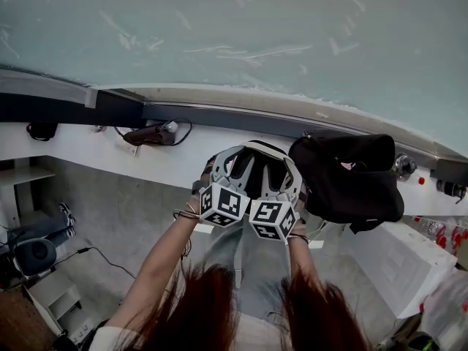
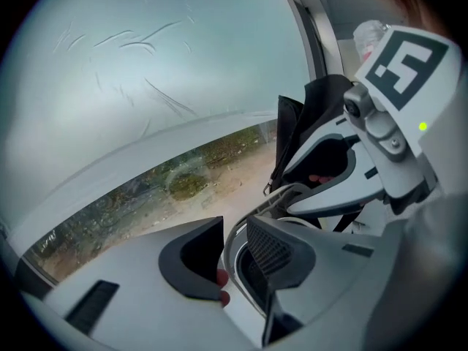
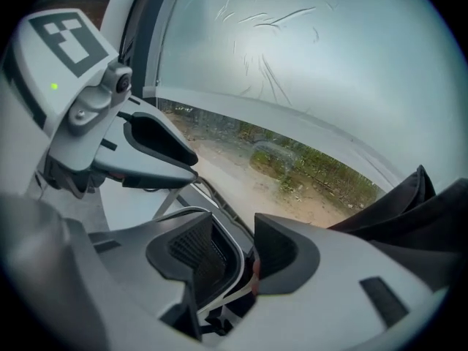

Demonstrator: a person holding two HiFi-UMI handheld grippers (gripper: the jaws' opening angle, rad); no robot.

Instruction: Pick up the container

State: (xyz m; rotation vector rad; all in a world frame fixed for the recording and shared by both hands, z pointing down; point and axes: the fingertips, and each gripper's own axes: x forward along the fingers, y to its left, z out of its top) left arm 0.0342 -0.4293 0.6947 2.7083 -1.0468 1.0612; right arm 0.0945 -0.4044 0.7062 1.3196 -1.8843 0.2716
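Note:
Both grippers are held side by side in front of the window, jaws pointing at the glass. The left gripper (image 1: 230, 165) (image 2: 235, 222) stands open, and a thin white curved rim with a dark inside (image 2: 235, 258) lies in the gap; it may be the container. The right gripper (image 1: 282, 170) (image 3: 234, 222) is open too, with a like white rim (image 3: 238, 262) running along its left pad. I cannot tell what this rimmed thing is as a whole. A red-nailed fingertip (image 2: 221, 278) shows beside the left jaw. Each gripper sees the other close beside it.
A black bag (image 1: 344, 178) lies on the white sill (image 1: 88, 148) just right of the grippers. A dark device with a cable (image 1: 153, 134) rests on the sill to the left. The window pane (image 1: 234, 28) fills the far side. A white cabinet (image 1: 398, 262) stands lower right.

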